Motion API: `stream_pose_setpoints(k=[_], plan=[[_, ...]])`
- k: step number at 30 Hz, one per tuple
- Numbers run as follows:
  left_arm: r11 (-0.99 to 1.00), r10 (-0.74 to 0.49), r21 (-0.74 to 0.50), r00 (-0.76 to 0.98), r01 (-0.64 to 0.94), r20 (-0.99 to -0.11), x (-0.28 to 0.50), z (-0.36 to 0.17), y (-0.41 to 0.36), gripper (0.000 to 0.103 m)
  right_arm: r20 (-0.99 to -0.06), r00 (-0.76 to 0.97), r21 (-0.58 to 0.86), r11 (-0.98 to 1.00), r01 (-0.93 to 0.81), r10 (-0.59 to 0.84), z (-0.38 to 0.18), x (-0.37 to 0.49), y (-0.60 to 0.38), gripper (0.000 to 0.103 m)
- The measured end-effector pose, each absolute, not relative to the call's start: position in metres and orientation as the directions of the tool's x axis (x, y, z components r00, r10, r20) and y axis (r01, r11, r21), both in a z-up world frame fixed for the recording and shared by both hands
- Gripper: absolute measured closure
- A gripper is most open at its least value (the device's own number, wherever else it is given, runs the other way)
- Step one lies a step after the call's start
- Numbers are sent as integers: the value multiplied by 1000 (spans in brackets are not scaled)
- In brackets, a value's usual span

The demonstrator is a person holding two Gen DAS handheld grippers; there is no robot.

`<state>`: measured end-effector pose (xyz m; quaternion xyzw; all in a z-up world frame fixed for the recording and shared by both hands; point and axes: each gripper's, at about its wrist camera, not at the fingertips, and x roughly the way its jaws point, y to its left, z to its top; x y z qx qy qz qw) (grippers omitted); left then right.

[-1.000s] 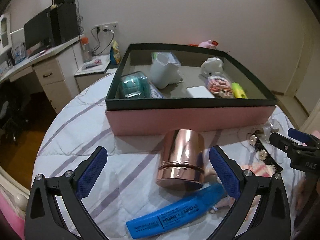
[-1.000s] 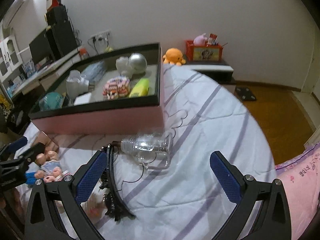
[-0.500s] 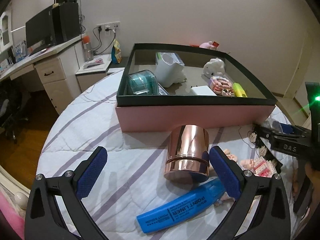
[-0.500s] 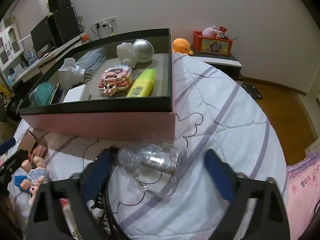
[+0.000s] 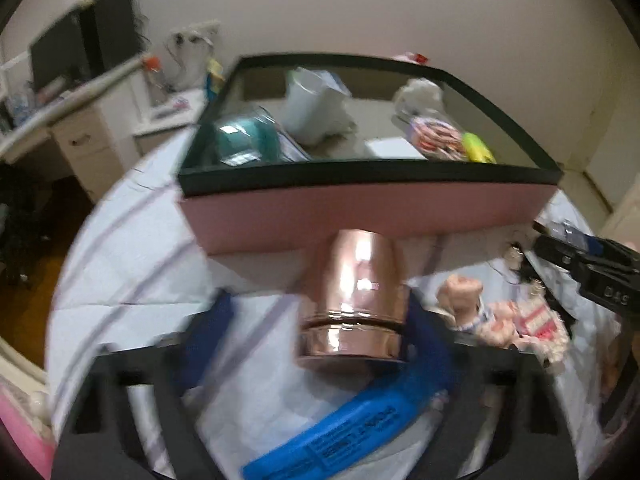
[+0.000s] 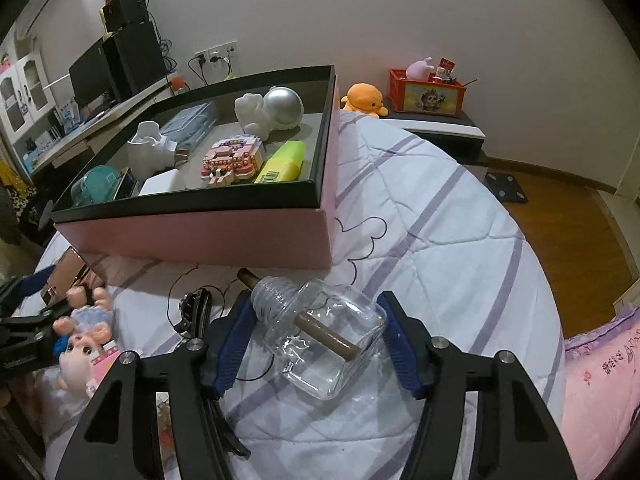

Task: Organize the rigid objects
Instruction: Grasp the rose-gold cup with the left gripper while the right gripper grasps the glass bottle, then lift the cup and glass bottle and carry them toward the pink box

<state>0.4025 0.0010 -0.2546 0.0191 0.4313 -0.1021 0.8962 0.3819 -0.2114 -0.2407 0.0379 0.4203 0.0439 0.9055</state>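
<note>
The right gripper (image 6: pixel 318 342) is straddling a clear glass bottle (image 6: pixel 320 340) that is lying on its side on the quilted bedspread (image 6: pixel 440 240), a brown stick running through its neck; the blue pads (image 6: pixel 232 340) are standing close at each flank, though whether they are pressing the glass cannot be told. The left gripper (image 5: pixel 320 344) (its picture is blurring badly) is sitting with its jaws spread around a rose-gold metal cup (image 5: pixel 352 300), which is standing upside down; the right-side pad is looking as if it is touching the cup's wall, while the other is hanging well apart from it. A blue Point Liner highlighter (image 5: pixel 340 440) is lying just beneath the cup, and small pink dolls (image 6: pixel 84 344) are lying beside it. Behind both, the pink box (image 6: pixel 200 236) with its black rim is resting on the bedspread, holding a yellow highlighter (image 6: pixel 284 162), a pink block figure (image 6: pixel 234 160), a white astronaut figure (image 6: pixel 268 112), a white plug (image 6: pixel 150 152) and a teal tape dispenser (image 6: pixel 96 184). A black hair clip (image 6: pixel 194 308) is lying near the bottle's neck.
</note>
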Motion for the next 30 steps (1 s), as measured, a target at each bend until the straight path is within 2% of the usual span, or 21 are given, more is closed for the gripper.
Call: stream_pose_setpoints(k=[3, 10, 16, 30], plan=[[976, -149, -12, 622, 219, -769, 398, -252, -7, 56, -757, 644, 99, 994, -46, 106, -241, 382, -210, 40], [982, -108, 23, 655, 188, -748, 382, -242, -7, 56, -723, 681, 111, 993, -49, 114, -231, 369, -211, 40], [981, -134, 3, 699, 192, -703, 360, -218, -7, 56, -665, 735, 112, 990, -81, 135, -209, 346, -200, 40], [986, -145, 1, 865, 166, -480, 272, -131, -8, 56, -450, 881, 33, 989, -147, 146, -124, 265, -147, 40]])
